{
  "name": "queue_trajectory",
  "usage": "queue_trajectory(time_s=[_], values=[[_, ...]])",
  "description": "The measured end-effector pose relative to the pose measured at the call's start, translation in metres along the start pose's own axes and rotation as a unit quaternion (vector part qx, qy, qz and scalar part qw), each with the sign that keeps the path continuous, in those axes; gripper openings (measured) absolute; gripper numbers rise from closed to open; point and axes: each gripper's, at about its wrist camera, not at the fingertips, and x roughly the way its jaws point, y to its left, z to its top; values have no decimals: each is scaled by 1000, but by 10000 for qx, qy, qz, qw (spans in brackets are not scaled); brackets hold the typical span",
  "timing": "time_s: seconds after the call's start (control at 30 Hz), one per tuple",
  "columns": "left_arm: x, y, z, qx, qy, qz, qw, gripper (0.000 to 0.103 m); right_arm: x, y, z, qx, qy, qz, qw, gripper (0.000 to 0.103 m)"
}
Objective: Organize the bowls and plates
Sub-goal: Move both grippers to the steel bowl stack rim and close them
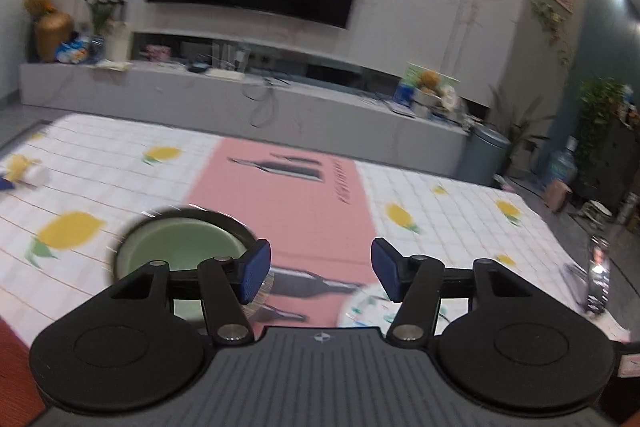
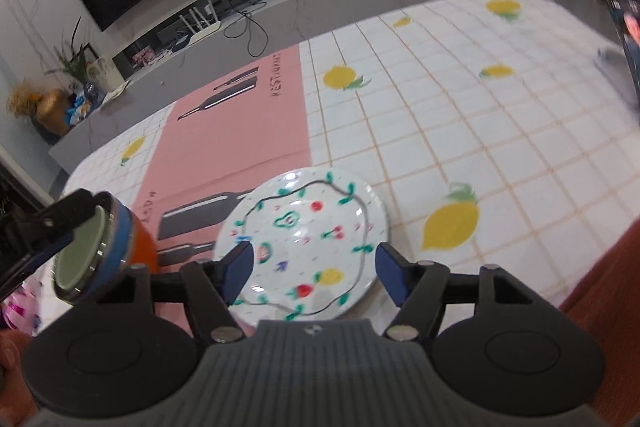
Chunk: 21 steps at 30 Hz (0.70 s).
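Your left gripper (image 1: 320, 273) and right gripper (image 2: 314, 269) both have fingers apart, the right above the round white fruit-painted plate (image 2: 304, 247), the left beside the dark-rimmed pale green bowl (image 1: 180, 247).

A green bowl (image 1: 176, 247) with a dark rim sits blurred on the lemon-print cloth, at the left edge of the pink mat, upright and empty. Off to its right lies a white plate (image 2: 304, 247), flat on the cloth, rim wavy, painted with green leaves, red fruit and a yellow lemon, its left edge overlapping the pink mat.
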Motion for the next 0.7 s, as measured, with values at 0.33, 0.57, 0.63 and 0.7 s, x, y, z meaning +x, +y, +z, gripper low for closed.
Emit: queue_trajectory(time_s=[0.33,0.57,0.63,0.7], values=[[-7,71,20,-990,-5,1052,9895,72,-8,63,6,72,38,626,9980,82],[-7,112,13,-1724,267,1093,9786,72,10,108,6,-15,431,983,9942,83],[-4,124,8,-1978,339,1060,9739,72,19,118,6,-3,563,1011,9933,83],[0,134,4,-2213,454,946,9695,72,30,125,6,38,709,1022,9922,83]])
